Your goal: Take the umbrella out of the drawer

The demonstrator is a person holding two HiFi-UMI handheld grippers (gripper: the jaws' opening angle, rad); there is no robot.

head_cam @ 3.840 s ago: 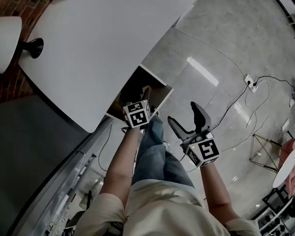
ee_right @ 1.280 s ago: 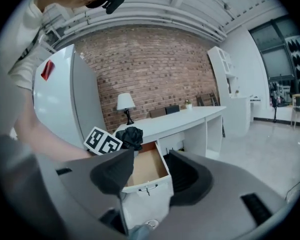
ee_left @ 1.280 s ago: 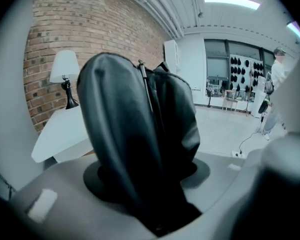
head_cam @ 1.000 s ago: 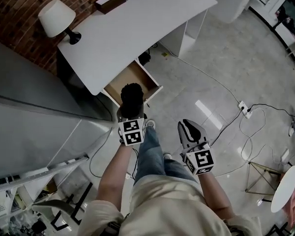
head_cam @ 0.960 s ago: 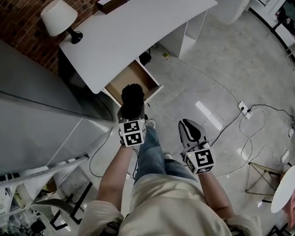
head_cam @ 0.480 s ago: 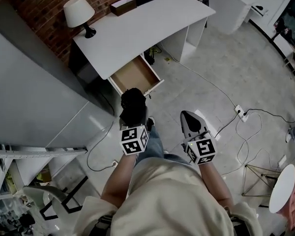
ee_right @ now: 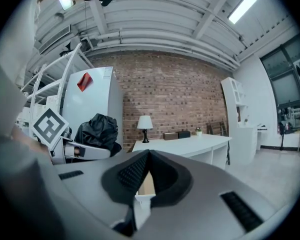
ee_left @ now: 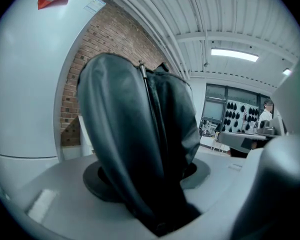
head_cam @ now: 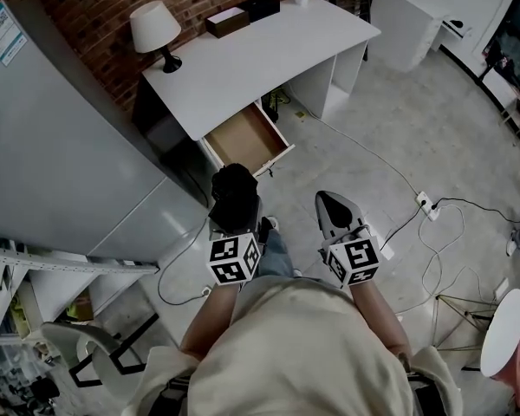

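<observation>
A black folded umbrella (head_cam: 234,187) is clamped in my left gripper (head_cam: 235,219), held in the air well short of the open wooden drawer (head_cam: 247,137) of the white desk (head_cam: 269,55). In the left gripper view the umbrella (ee_left: 140,149) fills the space between the jaws, bulging above them. My right gripper (head_cam: 329,204) hangs beside it to the right, jaws shut with nothing in them; its closed pads (ee_right: 132,171) meet in the right gripper view. That view also shows the umbrella (ee_right: 97,129) at its left. The drawer looks empty.
A lamp (head_cam: 156,29) and two boxes (head_cam: 227,22) stand on the desk. A tall grey cabinet (head_cam: 61,154) rises at the left. Cables and a power strip (head_cam: 425,203) lie on the floor at the right. White shelving (head_cam: 407,11) stands at the far right.
The left gripper has lifted the umbrella out of the drawer and drawn it back toward me. The right gripper's jaws, open earlier, are shut. Both grippers have risen away from the desk.
</observation>
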